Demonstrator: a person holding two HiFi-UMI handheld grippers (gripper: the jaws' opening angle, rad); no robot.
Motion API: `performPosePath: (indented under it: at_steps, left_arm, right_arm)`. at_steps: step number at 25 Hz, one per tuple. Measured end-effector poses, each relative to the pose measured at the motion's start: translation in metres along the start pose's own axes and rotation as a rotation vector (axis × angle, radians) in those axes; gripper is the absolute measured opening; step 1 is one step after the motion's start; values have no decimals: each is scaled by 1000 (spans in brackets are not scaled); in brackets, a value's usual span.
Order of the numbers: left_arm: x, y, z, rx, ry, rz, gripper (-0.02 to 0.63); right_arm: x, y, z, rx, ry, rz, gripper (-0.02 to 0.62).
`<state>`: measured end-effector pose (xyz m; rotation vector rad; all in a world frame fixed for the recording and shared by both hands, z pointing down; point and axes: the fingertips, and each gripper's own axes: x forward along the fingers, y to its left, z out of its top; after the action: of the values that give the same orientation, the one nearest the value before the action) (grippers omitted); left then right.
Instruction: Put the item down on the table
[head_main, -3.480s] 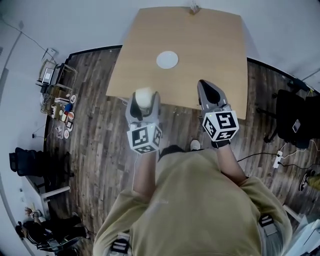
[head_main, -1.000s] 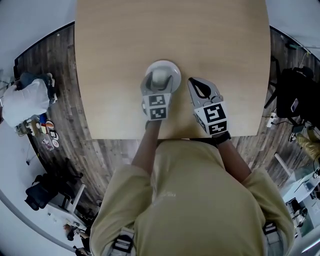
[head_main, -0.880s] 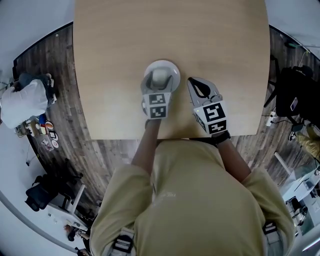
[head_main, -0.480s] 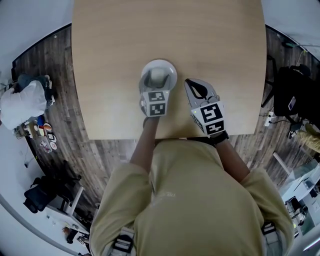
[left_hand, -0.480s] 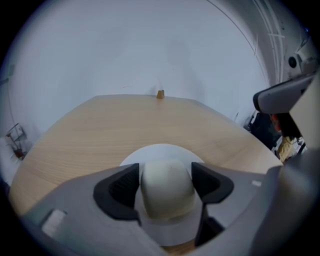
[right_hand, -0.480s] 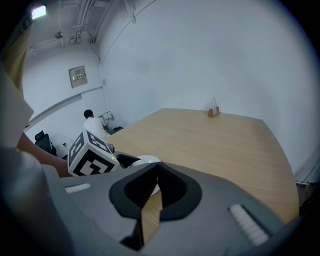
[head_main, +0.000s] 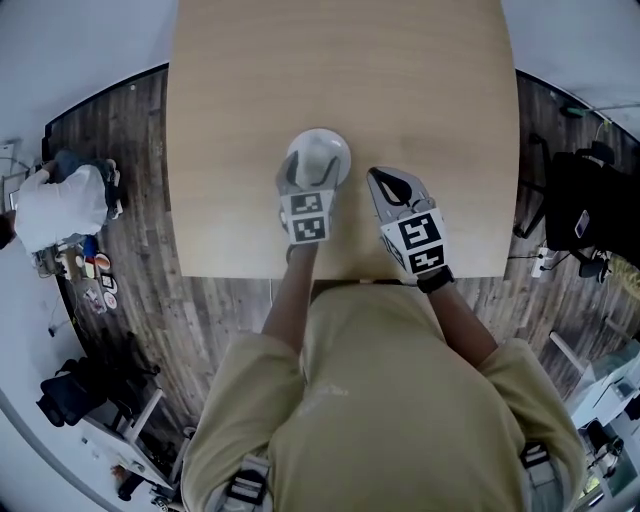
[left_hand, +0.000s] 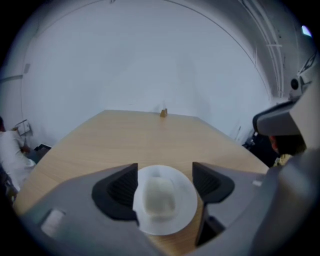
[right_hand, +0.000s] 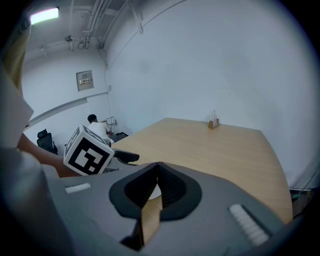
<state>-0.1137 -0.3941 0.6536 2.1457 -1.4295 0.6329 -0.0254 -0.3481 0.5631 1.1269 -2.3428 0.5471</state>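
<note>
Left tongs (left_hand: 165, 176) now apart from item (left_hand: 159, 197)

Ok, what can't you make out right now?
The pale item on the plate: identity unclear, blurred in left gripper view, partly covered by left gripper in head view.
Small object far across the table: too small.
The plate, right gripper view: mostly behind right gripper's shut jaws.

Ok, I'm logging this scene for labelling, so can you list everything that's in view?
table: one, light wood, centre
plate: one, white, on the table's near half
item: one, pale, lying on the plate
small holder: one, brown, table's far edge
chair: one, black, floor at right
bystander: one, white top, floor at left
left gripper: one, grey, jaws apart either side of the item
right gripper: one, grey, jaws together, beside the plate
</note>
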Motion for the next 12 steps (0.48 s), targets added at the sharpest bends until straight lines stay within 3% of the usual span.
performPosePath:
  at_steps: [6,12]
  left_arm:
    - [-55,-13,12,-32,-63,69,283]
    - [-128,-29,24,-60,-192,114,219]
  right_arm:
    - [-42,7,13,-34,-90,-8,6]
    - [-90,21,12,-33,-160,-30,6]
